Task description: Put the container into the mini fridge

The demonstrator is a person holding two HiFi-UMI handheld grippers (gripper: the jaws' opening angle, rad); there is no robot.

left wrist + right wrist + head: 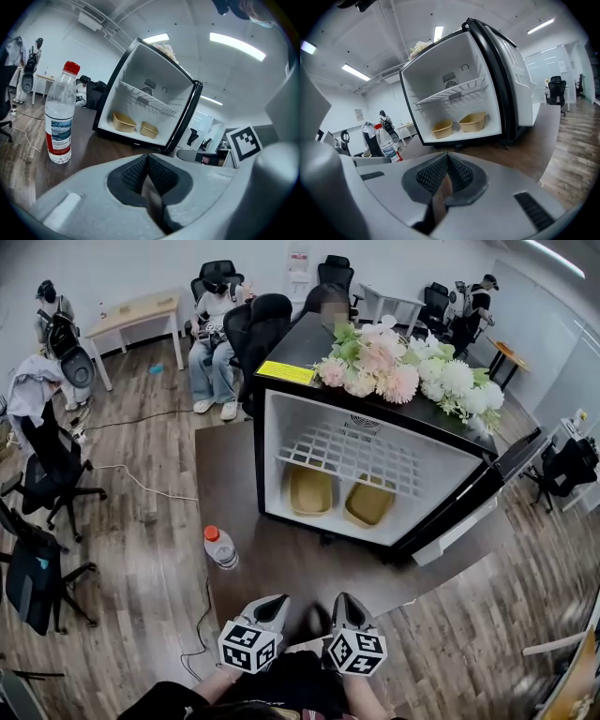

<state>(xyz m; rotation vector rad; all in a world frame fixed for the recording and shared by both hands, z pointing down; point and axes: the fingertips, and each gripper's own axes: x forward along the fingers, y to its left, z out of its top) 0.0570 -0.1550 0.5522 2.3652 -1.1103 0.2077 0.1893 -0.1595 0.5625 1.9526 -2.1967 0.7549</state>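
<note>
The mini fridge (309,338) stands open on the table (234,474), door (466,521) swung right, two yellow containers (310,490) side by side on its floor, straight ahead and well apart from both grippers. Left gripper (274,600) and right gripper (345,598) hover at the table's near edge, jaws clenched on nothing, the right nearer the door

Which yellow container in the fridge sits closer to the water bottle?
The left container in the head view; the right container sits toward the open door.
</note>
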